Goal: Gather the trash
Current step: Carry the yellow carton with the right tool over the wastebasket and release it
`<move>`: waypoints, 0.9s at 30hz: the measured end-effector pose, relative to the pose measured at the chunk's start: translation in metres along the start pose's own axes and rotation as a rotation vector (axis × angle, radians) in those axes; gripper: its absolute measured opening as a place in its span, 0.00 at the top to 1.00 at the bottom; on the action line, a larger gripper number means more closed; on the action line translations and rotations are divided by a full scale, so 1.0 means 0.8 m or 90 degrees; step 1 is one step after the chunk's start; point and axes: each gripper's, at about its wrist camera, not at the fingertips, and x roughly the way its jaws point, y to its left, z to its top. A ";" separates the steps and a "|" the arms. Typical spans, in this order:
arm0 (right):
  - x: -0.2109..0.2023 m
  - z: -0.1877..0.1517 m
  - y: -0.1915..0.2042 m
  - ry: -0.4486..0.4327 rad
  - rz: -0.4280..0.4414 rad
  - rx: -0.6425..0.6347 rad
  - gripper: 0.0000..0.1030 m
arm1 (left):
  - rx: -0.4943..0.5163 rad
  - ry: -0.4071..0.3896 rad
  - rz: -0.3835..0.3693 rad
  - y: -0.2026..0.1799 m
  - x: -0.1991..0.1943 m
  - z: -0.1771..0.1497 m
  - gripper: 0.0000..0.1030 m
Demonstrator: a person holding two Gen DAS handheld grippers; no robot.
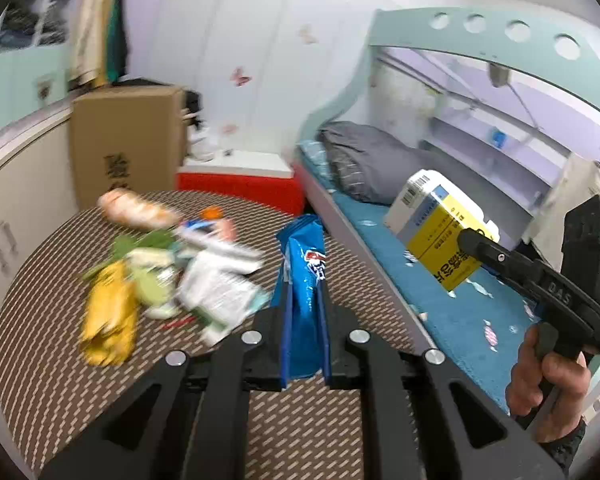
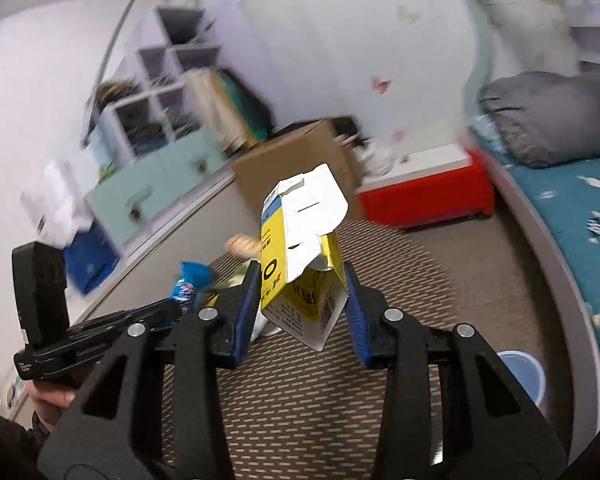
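My left gripper [image 1: 305, 292] is shut on a blue snack wrapper [image 1: 303, 280], held upright above the patterned mat [image 1: 300, 432]. The same wrapper [image 2: 190, 286] shows at the left of the right wrist view. My right gripper [image 2: 302, 280] is shut on a yellow and white carton [image 2: 300, 264] with its top flap open, lifted off the floor. That carton [image 1: 440, 228] and the right gripper [image 1: 472, 240] appear at the right of the left wrist view, over the bed. A blurred pile of trash [image 1: 160, 272] with yellow, green and white wrappers lies on the mat at the left.
A cardboard box [image 1: 128, 140] and a red and white low box [image 1: 240, 180] stand at the far wall. The bed [image 1: 440, 300] with a grey pillow [image 1: 364, 160] runs along the right. A light blue bin [image 2: 524, 376] sits by the bed. Cabinets [image 2: 156, 184] line the left wall.
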 end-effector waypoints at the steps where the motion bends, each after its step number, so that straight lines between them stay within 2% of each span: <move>1: -0.003 0.002 -0.015 -0.001 -0.010 0.014 0.61 | 0.006 0.003 -0.011 -0.010 0.008 0.005 0.89; 4: -0.007 0.004 -0.080 0.011 -0.058 0.080 0.61 | 0.025 0.015 -0.040 -0.042 0.040 0.021 0.89; 6: 0.003 -0.007 -0.131 0.037 -0.111 0.126 0.61 | 0.033 0.032 -0.058 -0.059 0.064 0.027 0.89; 11: 0.048 -0.059 -0.227 0.121 -0.211 0.199 0.61 | 0.057 0.101 -0.081 -0.103 0.135 0.026 0.89; 17: 0.091 -0.111 -0.307 0.190 -0.272 0.244 0.59 | 0.094 0.182 -0.091 -0.149 0.216 0.017 0.89; 20: 0.113 -0.130 -0.348 0.210 -0.287 0.282 0.50 | 0.115 0.213 -0.097 -0.174 0.253 0.012 0.89; 23: 0.126 -0.145 -0.381 0.232 -0.296 0.323 0.34 | 0.128 0.251 -0.105 -0.196 0.295 0.008 0.89; 25: 0.114 -0.148 -0.395 0.222 -0.312 0.358 0.33 | 0.142 0.277 -0.108 -0.212 0.321 0.002 0.89; 27: 0.091 -0.142 -0.400 0.189 -0.315 0.378 0.27 | 0.158 0.305 -0.112 -0.229 0.349 -0.007 0.89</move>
